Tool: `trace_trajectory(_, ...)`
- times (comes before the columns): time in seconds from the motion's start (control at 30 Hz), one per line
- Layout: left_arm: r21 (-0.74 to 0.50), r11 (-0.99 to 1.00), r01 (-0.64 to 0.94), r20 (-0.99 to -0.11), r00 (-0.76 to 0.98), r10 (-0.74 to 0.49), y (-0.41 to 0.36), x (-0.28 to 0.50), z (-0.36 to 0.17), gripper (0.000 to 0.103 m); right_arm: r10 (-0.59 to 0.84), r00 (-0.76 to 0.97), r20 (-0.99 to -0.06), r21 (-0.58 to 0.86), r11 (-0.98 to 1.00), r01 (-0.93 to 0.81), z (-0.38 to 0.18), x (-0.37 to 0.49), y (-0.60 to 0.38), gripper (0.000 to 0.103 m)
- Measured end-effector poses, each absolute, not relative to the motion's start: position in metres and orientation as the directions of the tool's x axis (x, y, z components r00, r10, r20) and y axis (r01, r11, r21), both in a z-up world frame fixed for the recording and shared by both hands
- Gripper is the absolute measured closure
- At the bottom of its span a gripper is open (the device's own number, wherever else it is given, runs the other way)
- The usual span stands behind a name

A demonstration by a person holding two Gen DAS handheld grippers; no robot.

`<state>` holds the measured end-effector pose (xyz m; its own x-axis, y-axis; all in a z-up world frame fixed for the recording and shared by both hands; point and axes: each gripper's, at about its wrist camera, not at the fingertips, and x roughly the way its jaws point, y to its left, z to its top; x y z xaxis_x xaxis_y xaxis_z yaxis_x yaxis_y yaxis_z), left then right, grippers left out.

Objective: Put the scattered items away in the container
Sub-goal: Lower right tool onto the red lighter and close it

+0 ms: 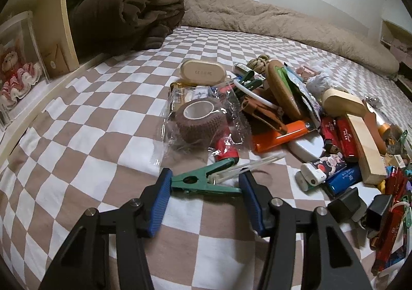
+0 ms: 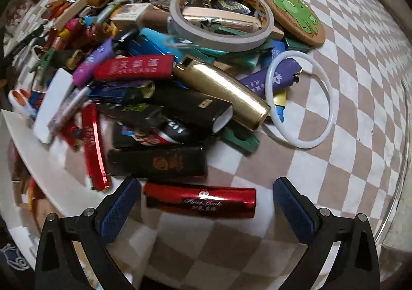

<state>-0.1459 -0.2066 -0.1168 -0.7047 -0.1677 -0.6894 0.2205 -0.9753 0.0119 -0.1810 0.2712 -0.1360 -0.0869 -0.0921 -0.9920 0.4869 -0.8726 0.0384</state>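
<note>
In the left wrist view my left gripper (image 1: 204, 183) is open, its blue pads on either side of a green clip (image 1: 203, 179) that lies on the checkered bedsheet with white cotton swabs (image 1: 247, 165) beside it. In the right wrist view my right gripper (image 2: 206, 202) is open, with a red lighter (image 2: 200, 202) lying crosswise between its pads on the sheet. A white container edge (image 2: 49, 174) shows at the left. Beyond lies a pile of lighters, among them a gold lighter (image 2: 224, 91) and a black lighter (image 2: 157, 162).
A brown bandage roll in clear wrap (image 1: 200, 122), an orange lighter (image 1: 280, 137), a wooden block (image 1: 365, 146), a tape ring (image 2: 221, 13), a white ring (image 2: 301, 99) and a cork coaster (image 2: 293, 13) lie in the pile. A folded brown blanket (image 1: 128, 14) and wooden shelf (image 1: 64, 19) stand far left.
</note>
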Motion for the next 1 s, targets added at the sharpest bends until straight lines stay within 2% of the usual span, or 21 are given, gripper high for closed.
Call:
trace_trajectory(0.17, 0.028, -0.976, 0.217, -0.693, -0.699, -0.175, -0.203, -0.148, -0.118, 0.050, -0.063, -0.113, -0.992, 0.005, -0.889, 0.459, -0.136, -0.178, 0.286, 0.000)
trace_trajectory(0.43, 0.028, -0.980, 0.198, -0.685, -0.710, -0.163, -0.200, -0.146, -0.118, 0.050, -0.095, -0.174, -0.980, 0.010, -0.902, 0.433, -0.132, -0.165, 0.315, 0.000)
trace_trajectory(0.9, -0.003, -0.984, 0.179, -0.696, -0.707, -0.126, -0.202, -0.149, -0.119, 0.050, -0.157, -0.181, -0.971, 0.036, -0.841, 0.540, -0.130, -0.151, 0.315, 0.000)
trace_trajectory(0.97, -0.023, -0.984, 0.177, -0.695, -0.710, -0.111, -0.205, -0.149, -0.119, 0.050, -0.173, -0.193, -0.966, 0.039, -0.834, 0.551, -0.127, -0.146, 0.314, 0.006)
trace_trajectory(1.0, -0.032, -0.984, 0.176, -0.694, -0.712, -0.105, -0.205, -0.149, -0.119, 0.050, -0.196, -0.197, -0.961, 0.051, -0.822, 0.567, -0.125, -0.141, 0.312, 0.016)
